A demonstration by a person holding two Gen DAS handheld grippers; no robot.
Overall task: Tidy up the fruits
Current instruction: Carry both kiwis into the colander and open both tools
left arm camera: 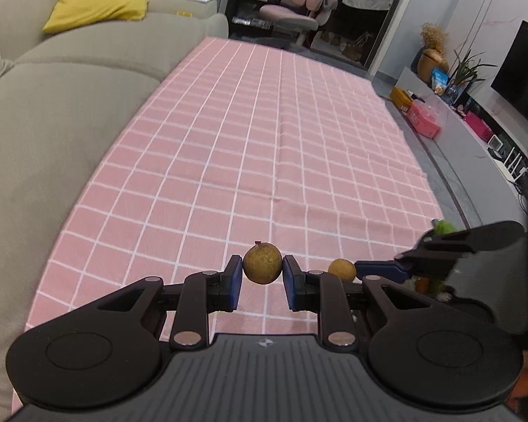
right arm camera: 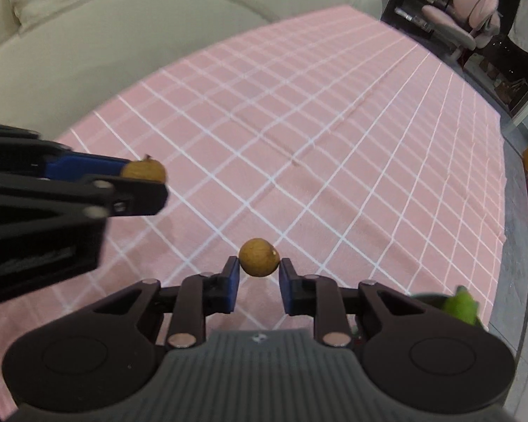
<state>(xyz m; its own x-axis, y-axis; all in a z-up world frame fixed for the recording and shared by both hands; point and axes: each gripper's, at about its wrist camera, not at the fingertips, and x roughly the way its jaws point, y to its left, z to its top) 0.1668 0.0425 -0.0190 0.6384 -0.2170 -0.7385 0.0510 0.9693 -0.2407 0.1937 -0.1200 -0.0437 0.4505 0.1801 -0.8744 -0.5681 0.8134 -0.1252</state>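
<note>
left gripper point(left arm camera: 262, 274): clamped on brown round fruit point(left arm camera: 262, 263) | right gripper point(left arm camera: 360, 270): second brown fruit point(left arm camera: 341, 269) | pink checked tabletop point(left arm camera: 264, 140)

Home living room. You work beside a beige sofa point(left arm camera: 70, 81) with a yellow cushion point(left arm camera: 95, 3), over a pink checked cloth point(left arm camera: 264, 140). You also have a pink desk chair point(left arm camera: 306, 3), a television point(left arm camera: 521, 74), and a potted plant point(left arm camera: 466, 68) on a low shelf.
</note>
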